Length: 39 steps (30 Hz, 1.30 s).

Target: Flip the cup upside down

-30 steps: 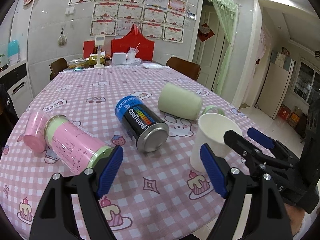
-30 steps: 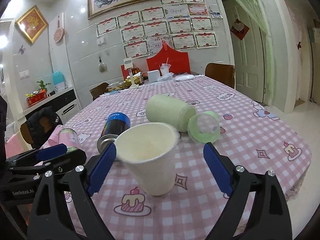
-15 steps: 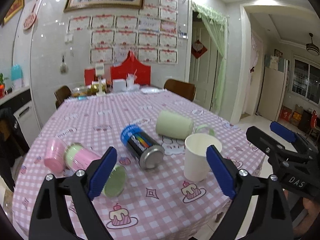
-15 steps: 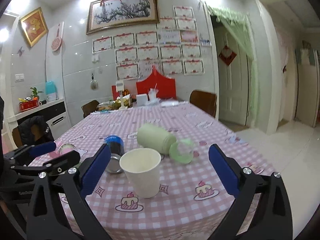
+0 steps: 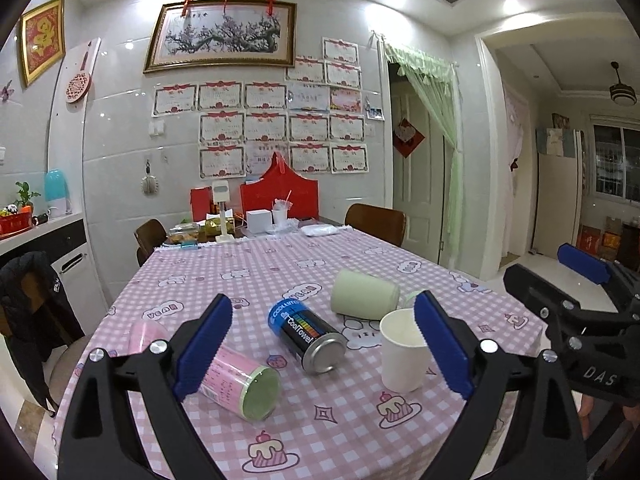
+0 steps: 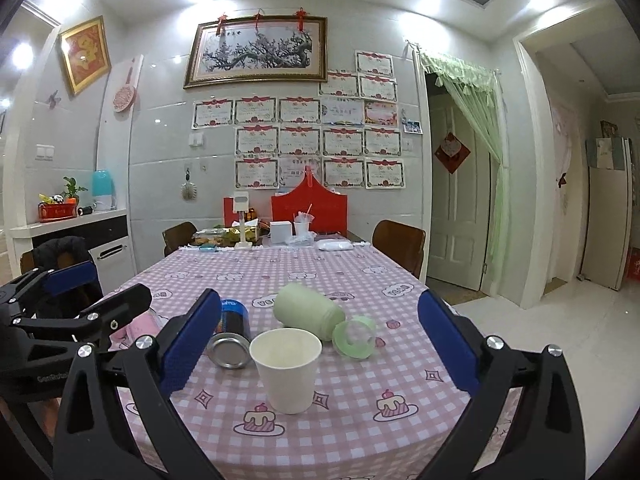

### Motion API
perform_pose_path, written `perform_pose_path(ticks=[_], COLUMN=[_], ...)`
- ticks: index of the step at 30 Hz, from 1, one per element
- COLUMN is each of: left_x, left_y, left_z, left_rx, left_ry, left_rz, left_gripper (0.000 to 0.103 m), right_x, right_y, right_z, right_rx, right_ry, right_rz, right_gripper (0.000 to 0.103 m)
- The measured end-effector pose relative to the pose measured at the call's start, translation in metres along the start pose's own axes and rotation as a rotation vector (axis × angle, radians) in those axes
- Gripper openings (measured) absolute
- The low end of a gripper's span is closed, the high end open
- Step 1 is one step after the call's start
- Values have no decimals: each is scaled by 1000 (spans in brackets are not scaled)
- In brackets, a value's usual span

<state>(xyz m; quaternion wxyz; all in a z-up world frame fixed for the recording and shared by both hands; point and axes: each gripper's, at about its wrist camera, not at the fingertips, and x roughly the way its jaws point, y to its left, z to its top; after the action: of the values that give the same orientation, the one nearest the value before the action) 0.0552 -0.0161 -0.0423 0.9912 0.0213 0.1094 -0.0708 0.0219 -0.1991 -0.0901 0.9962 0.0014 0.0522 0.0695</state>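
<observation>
A white paper cup (image 6: 287, 370) stands upright, mouth up, near the front edge of the pink checked table (image 6: 360, 272). It also shows in the left wrist view (image 5: 402, 350). My right gripper (image 6: 316, 346) is open and empty, held back from the cup with its blue pads wide apart. My left gripper (image 5: 322, 350) is open and empty, back from the table's front edge. The right gripper shows at the right of the left wrist view (image 5: 560, 276), and the left gripper at the left of the right wrist view (image 6: 92, 292).
A black and blue can (image 5: 308, 334), a pale green bottle (image 5: 366, 294) with its green lid (image 6: 354, 336) off, and a pink bottle (image 5: 236, 380) lie on their sides around the cup. Chairs (image 5: 376, 222) and clutter (image 5: 256, 220) stand at the table's far end.
Both grippers have pulled back and risen away from the cup and the table. The cup stays upright in the same spot. Both stay open.
</observation>
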Motion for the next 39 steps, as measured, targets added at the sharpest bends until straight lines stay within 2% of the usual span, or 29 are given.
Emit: perform_pose_path(ticks=[10, 39], left_x=[-6, -8], left_y=[3, 7], left_z=[0, -3], left_rx=[-3, 10], left_ry=[-31, -51], left_rz=[19, 51], left_gripper=[91, 91], right_x=[-3, -2], right_y=[8, 16], right_z=[-1, -2], right_rx=[-16, -20], right_ry=[-9, -2], right_rz=[19, 23], right_gripper=[95, 95])
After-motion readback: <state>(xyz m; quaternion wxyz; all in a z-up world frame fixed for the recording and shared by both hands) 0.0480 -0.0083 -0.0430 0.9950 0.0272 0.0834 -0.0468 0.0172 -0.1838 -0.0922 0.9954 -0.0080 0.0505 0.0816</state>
